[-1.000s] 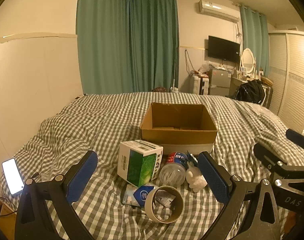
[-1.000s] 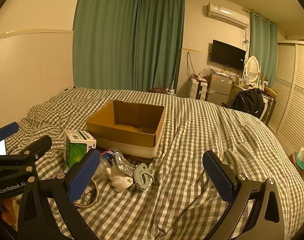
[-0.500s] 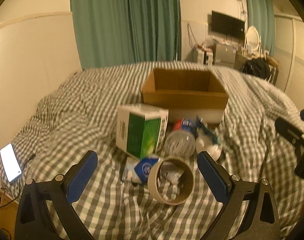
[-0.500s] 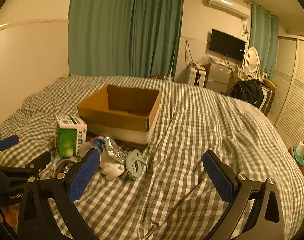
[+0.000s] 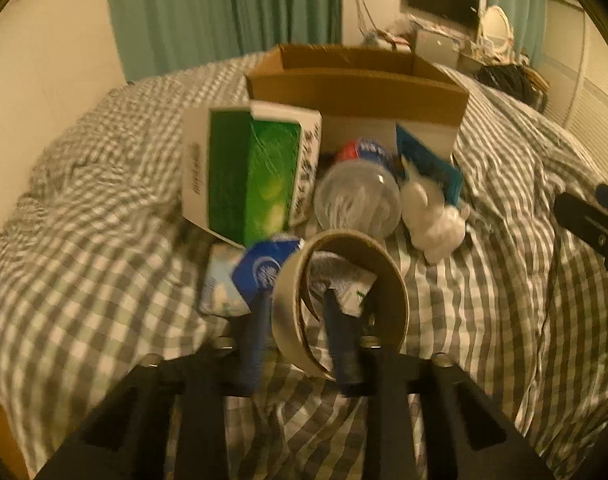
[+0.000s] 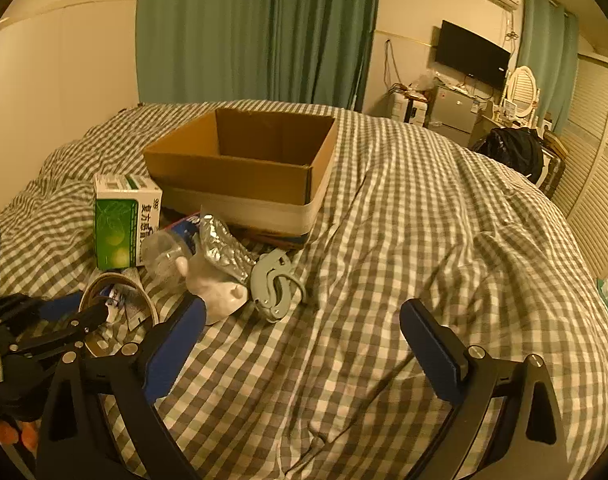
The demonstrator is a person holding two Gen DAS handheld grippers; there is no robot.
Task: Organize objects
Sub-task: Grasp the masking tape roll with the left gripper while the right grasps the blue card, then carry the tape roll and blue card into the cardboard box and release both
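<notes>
A: Anything in the open brown cardboard box (image 6: 239,168) on the checked duvet (image 6: 424,240) yet?

B: It looks empty. The left gripper (image 5: 293,300) is clenched on the wall of the brown cardboard tape roll (image 5: 340,292), 1 finger inside, 1 outside.

A: The rest?

B: Green-and-white carton (image 6: 121,224), clear plastic bottle (image 5: 356,196), and white figurine (image 6: 215,288) lie before the box. The right gripper (image 6: 304,332) gapes, released.

Your left gripper (image 5: 293,318) and right gripper (image 6: 301,350) share black angular frames, silver screws at the joints, and blue padded fingers (image 6: 432,344).
</notes>
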